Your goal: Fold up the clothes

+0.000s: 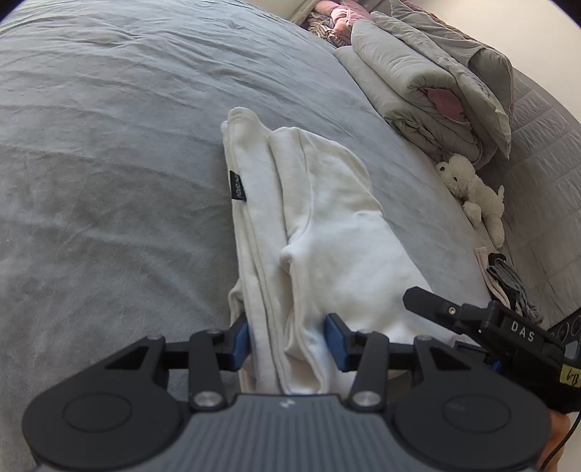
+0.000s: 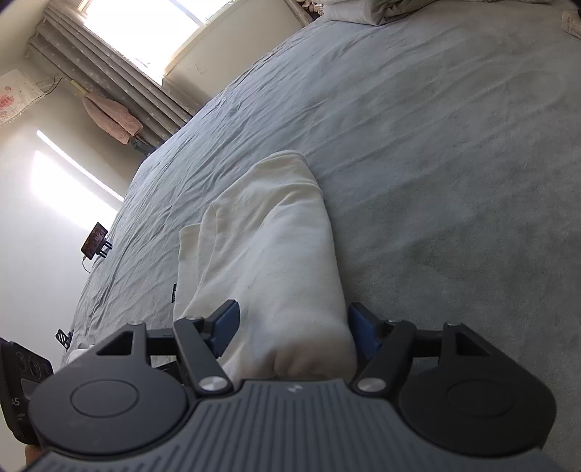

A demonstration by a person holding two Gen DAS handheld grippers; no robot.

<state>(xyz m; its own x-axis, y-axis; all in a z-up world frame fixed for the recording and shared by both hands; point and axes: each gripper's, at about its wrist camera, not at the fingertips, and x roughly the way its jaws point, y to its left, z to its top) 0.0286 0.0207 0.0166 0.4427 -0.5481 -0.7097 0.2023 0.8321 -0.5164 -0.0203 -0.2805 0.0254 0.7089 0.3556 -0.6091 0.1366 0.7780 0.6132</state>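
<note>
Blue pads [image 1: 240,343] on our left gripper [image 1: 288,341] sit nearest the lens, one on each side of a bunched end of the white garment [image 1: 326,232]. The cloth fills the gap and bulges between them, so we read this as a grip on the garment. We judge it pins this end while the fold settles.

Our right gripper [image 2: 294,326] has its blue pads [image 2: 227,325] spread wide around the garment's other thick, rolled edge. The left pad seems to brush the cloth and the right pad stands just beside it; we take this as open, the fabric lying between the jaws, not squeezed.

From the garment outward: it lies partly folded in long panels on the grey bedspread [image 1: 109,163], a small black label [image 1: 238,186] at its left edge. To its right, against the bed's edge, lies a white teddy bear [image 1: 472,188], and beyond that a stack of folded beige bedding [image 1: 417,83]. A small heap of dark and pale items [image 1: 508,283] sits near the garment's right side.

In the right wrist view, a phone on a stand [image 2: 95,241] perches at the bedspread's far-left edge, below a curtained window [image 2: 145,32].

Nothing lies on the garment itself. The bear and the small heap crowd its right side, which could catch a sideways fold.
</note>
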